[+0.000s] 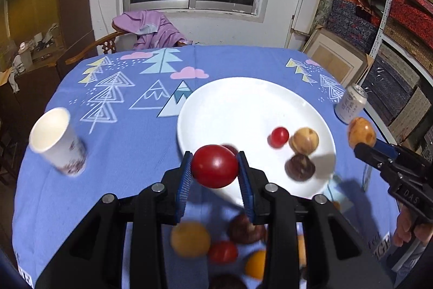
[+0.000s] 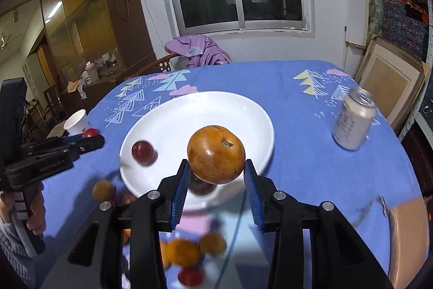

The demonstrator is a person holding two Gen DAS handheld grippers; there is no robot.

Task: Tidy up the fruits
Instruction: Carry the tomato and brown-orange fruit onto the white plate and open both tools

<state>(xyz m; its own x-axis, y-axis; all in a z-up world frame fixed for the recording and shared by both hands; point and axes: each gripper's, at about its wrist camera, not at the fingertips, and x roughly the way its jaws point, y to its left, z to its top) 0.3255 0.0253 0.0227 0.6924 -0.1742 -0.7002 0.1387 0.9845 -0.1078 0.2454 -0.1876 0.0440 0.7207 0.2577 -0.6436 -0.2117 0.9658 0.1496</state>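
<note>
Left tool (image 1: 215, 167): angled down, clamping red fruit (image 1: 214, 166) above plate (image 1: 243, 94). Right tool (image 2: 216, 175): angled down, apparently gripping brown-orange fruit (image 2: 216, 153).

Cluttered home room: tablecloth (image 1: 130, 153), cabinet (image 2: 81, 26)

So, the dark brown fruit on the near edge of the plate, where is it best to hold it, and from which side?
Grip the dark brown fruit across its widest middle, coming from above and the near side. It is round and sits on the white plate; the tan fruit crowds its far side, so probably place the fingers left and right.
</note>
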